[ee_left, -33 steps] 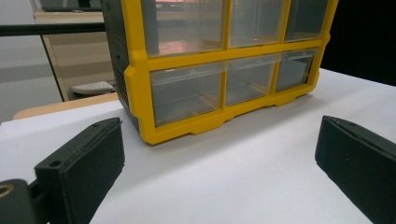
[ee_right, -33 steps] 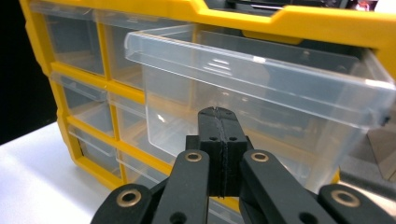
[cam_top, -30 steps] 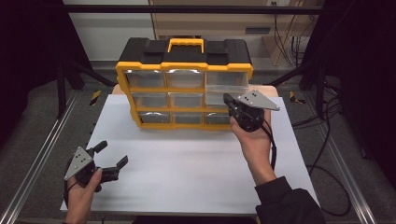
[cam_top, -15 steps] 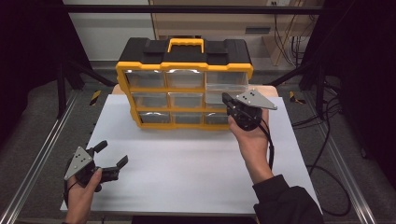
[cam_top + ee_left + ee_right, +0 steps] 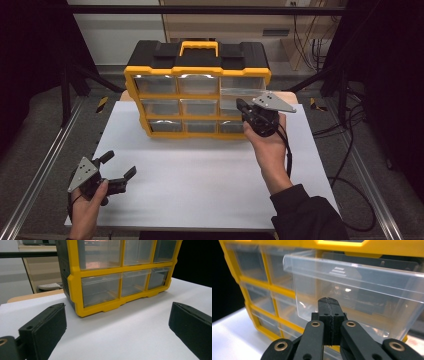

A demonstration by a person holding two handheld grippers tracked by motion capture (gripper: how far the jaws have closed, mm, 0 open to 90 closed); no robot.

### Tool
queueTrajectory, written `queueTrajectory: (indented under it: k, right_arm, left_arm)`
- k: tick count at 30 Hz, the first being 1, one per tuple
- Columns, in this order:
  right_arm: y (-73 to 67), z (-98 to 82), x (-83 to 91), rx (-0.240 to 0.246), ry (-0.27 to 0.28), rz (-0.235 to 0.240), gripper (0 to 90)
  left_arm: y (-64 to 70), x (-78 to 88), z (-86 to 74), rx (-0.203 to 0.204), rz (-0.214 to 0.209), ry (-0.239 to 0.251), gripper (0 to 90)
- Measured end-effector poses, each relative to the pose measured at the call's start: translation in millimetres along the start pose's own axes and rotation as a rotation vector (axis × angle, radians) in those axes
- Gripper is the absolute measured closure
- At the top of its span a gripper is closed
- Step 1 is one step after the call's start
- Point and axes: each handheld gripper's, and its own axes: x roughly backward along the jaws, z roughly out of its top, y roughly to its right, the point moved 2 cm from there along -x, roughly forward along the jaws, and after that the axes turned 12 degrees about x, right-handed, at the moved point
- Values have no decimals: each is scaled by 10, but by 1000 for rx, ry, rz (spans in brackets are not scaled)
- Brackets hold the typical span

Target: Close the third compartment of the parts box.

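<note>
Toward the upper middle of the high view, on the far part of the white table (image 5: 200, 180): yellow drawer organizer (image 5: 197, 90), black on top, with a yellow carry handle (image 5: 199, 47) and three rows of three clear plastic drawers set in a yellow frame. Top-right drawer (image 5: 241, 89) pulled partway out of its slot, the others flush with the frame. Seen close in the right gripper view: clear, see-through drawer (image 5: 362, 297) jutting forward from the yellow frame, with a moulded ribbed patch near its upper front and a thin rim along the top edge; nothing certain to be made out inside.

Right of centre in the high view: right gripper (image 5: 243, 107), held up by a hand against the organizer's right side, just in front of the pulled-out drawer. Jaws pressed flat together in the right gripper view (image 5: 329, 302), nothing between them, tips just short of the drawer's clear front; whether touching it, not to be told.

Lower left of the high view: left gripper (image 5: 119, 167), resting low over the table, well apart from the organizer, jaws spread wide with nothing between them. Same wide gap in the left gripper view (image 5: 115, 322), with the organizer's lower rows of clear drawers and yellow corner (image 5: 75, 295) beyond.
</note>
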Motion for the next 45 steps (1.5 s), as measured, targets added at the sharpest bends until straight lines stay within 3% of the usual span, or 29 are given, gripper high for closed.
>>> queueTrajectory:
  k: [14,34,45]
  right_arm:
    - [44,22,-31,-40,-1,-11,900]
    - [28,50,-104,-25,-12,-8,900]
    - [73,42,-127,-40,-12,-15,900]
  left_arm:
    - [23,-10,-4,-7,-6,-6,11]
    - [21,-11,-2,-13,-9,-7,11]
    - [29,-11,0,-16,-9,-9,12]
